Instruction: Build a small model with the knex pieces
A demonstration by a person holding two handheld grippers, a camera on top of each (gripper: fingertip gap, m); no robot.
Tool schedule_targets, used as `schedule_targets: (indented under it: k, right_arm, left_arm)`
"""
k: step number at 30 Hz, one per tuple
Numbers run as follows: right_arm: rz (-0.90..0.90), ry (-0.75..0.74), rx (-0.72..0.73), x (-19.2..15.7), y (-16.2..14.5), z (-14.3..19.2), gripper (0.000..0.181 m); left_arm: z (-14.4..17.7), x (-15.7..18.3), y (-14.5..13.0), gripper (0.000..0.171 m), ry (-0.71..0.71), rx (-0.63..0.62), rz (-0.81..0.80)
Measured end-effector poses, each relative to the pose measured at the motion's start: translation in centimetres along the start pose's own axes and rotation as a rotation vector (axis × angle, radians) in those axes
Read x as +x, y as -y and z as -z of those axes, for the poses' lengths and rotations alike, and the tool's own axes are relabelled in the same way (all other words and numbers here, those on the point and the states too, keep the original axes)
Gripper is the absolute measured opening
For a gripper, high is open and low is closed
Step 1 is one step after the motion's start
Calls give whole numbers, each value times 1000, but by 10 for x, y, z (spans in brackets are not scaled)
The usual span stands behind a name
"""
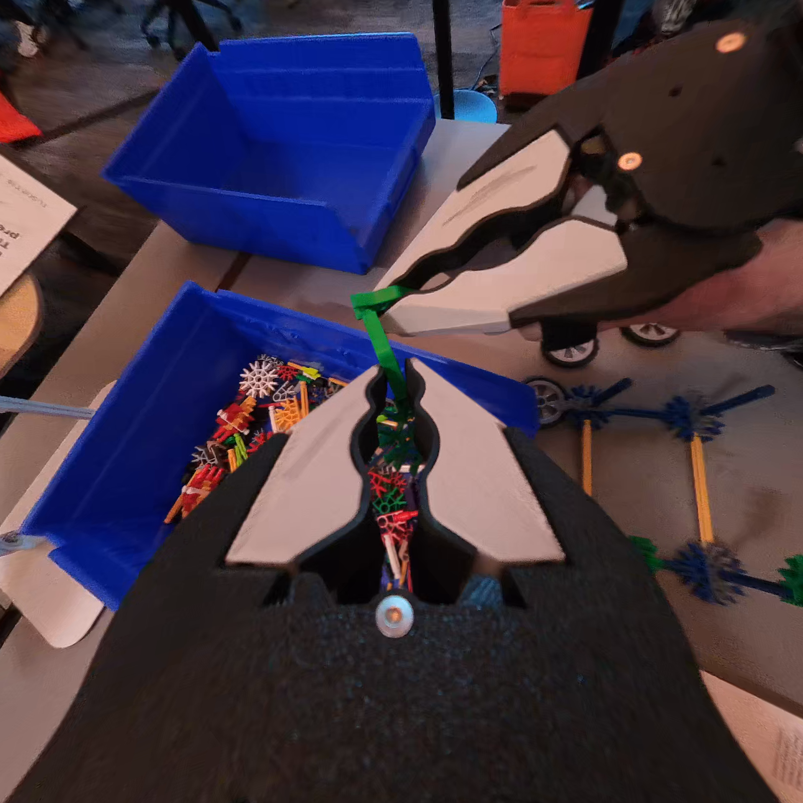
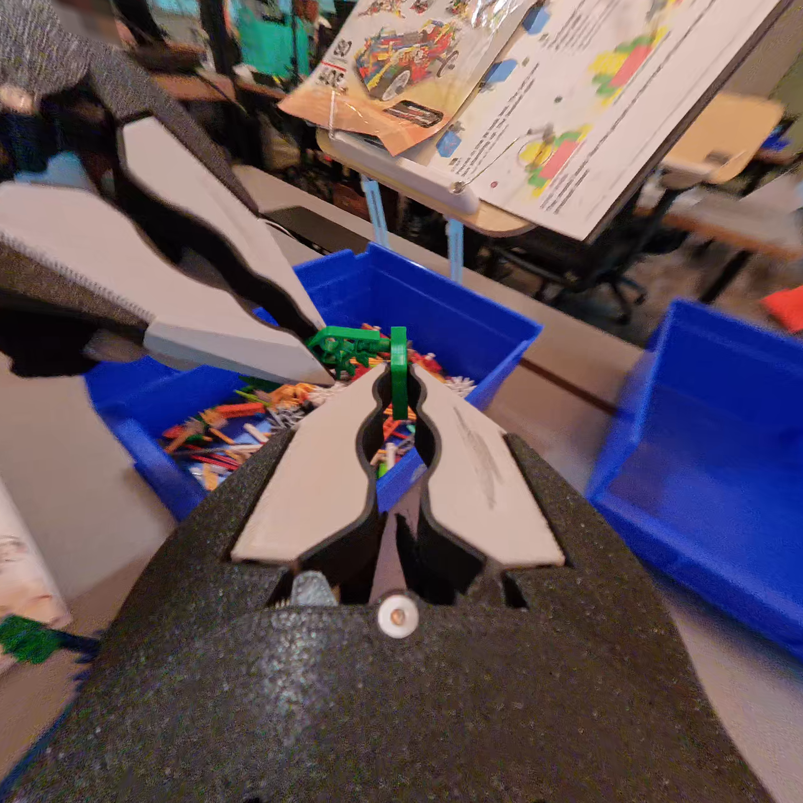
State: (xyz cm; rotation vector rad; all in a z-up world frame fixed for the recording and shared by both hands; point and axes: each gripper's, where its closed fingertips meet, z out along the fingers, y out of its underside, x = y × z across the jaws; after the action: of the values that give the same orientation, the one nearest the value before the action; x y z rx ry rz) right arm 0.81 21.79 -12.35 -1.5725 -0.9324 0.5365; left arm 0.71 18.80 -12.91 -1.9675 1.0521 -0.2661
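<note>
Left gripper clenched on one end of a slim green plastic rod piece; right gripper clamped on the other end, a flat green plastic connector. Both pinch at the fingertips, meeting at an angle, probably to keep the joint between them exposed. Held above the blue plastic bin of mixed coloured construction pieces (joint seating unclear, blur). Empty blue plastic bin behind. Blue-and-yellow rod frame with wheels alongside on the grey table.

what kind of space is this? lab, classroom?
Likely a workshop or classroom-style room set up for toy building: blue bin of construction-toy pieces on a table, rod-and-wheel frame, instruction sheets on a stand, chairs behind.
</note>
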Motion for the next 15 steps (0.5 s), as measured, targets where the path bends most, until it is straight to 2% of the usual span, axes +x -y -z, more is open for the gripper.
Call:
schedule_targets:
  k: [6, 11, 15]
  right_arm:
    - [-376, 181, 102, -4, 14, 6, 3]
    - [-376, 214, 98, -4, 13, 5, 3]
    - [-410, 257, 106, -3, 15, 9, 4]
  left_arm:
    - [4, 2, 12, 2, -76, 164, 167]
    - [1, 0, 9, 3, -83, 176, 184]
    - [-1, -18, -6, 3, -44, 81, 147]
